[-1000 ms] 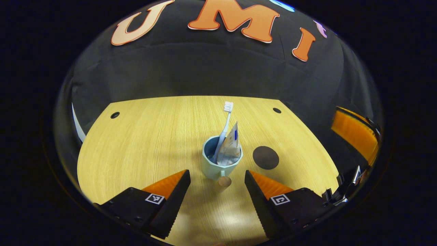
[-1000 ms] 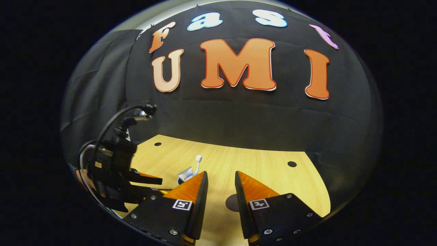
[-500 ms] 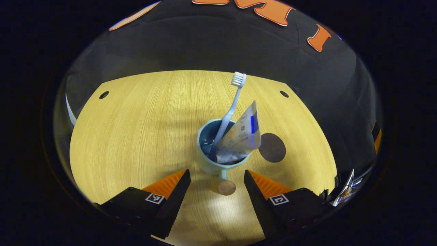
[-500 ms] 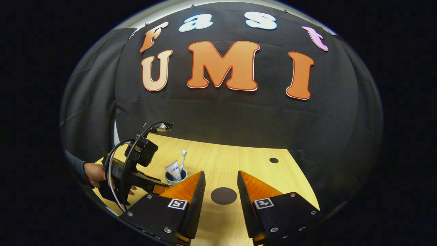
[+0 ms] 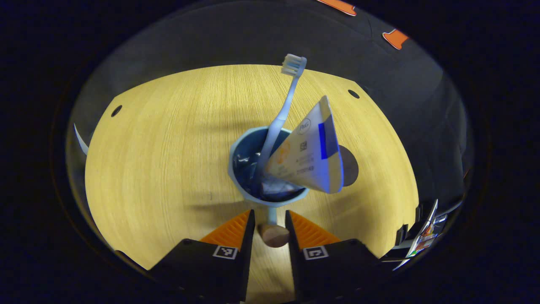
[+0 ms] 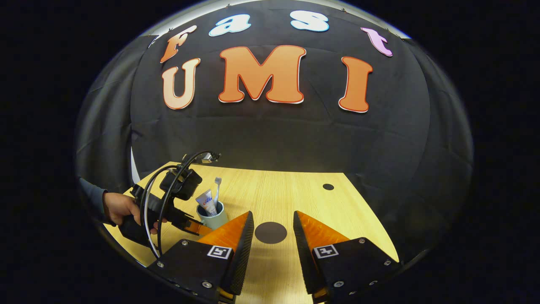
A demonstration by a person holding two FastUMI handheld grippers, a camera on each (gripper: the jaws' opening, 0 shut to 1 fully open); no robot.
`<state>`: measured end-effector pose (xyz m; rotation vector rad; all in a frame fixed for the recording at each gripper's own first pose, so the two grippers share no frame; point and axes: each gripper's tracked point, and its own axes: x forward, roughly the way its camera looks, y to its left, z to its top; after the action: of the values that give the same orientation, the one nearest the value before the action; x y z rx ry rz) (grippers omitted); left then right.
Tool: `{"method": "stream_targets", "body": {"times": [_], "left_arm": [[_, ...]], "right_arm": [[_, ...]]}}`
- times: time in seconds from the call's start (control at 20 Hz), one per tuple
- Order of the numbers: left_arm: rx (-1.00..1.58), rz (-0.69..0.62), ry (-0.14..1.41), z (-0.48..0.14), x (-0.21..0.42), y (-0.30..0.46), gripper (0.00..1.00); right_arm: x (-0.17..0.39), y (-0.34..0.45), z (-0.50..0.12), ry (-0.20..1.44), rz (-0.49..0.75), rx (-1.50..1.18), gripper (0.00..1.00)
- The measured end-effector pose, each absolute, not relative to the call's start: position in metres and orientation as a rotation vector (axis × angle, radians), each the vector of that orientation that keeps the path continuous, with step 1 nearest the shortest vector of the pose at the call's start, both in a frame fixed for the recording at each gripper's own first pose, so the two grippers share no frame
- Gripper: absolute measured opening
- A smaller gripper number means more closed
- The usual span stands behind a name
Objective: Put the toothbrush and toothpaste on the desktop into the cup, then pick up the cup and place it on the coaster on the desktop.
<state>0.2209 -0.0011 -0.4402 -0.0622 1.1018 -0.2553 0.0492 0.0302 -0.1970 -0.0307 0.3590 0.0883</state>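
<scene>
The left gripper (image 5: 270, 219) has its fingers drawn in on either side of the handle of the pale blue ceramic cup (image 5: 249, 192), apparently pinching it (contact itself is hard to confirm). Just ahead, the cup holds the light blue toothbrush (image 5: 282, 114) and the white toothpaste tube (image 5: 310, 154), both leaning. The dark round coaster (image 5: 350, 165) lies beyond, to the right, on the light wooden desktop (image 5: 160, 147). The right gripper (image 6: 272, 230) hangs unclenched with nothing between its fingers, the coaster just ahead of them.

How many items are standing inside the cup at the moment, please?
2: the toothbrush leans toward the cup's far side, and the toothpaste tilts toward the coaster. Anything lower inside would be hidden.
</scene>
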Motion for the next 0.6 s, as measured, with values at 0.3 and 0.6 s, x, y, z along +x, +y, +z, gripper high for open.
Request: {"method": "stream_targets", "body": {"times": [0.3, 0.6], "left_arm": [[-0.004, -0.247, 1.067, -0.434, 0.226, 0.005, 0.23], [-0.007, -0.234, 1.042, -0.432, 0.238, 0.006, 0.21]], "right_arm": [[0.036, 0.026, -0.201, 0.374, 0.065, -0.022, 0.56], [0.029, 0.01, -0.2, 0.377, 0.037, -0.006, 0.52]]}}
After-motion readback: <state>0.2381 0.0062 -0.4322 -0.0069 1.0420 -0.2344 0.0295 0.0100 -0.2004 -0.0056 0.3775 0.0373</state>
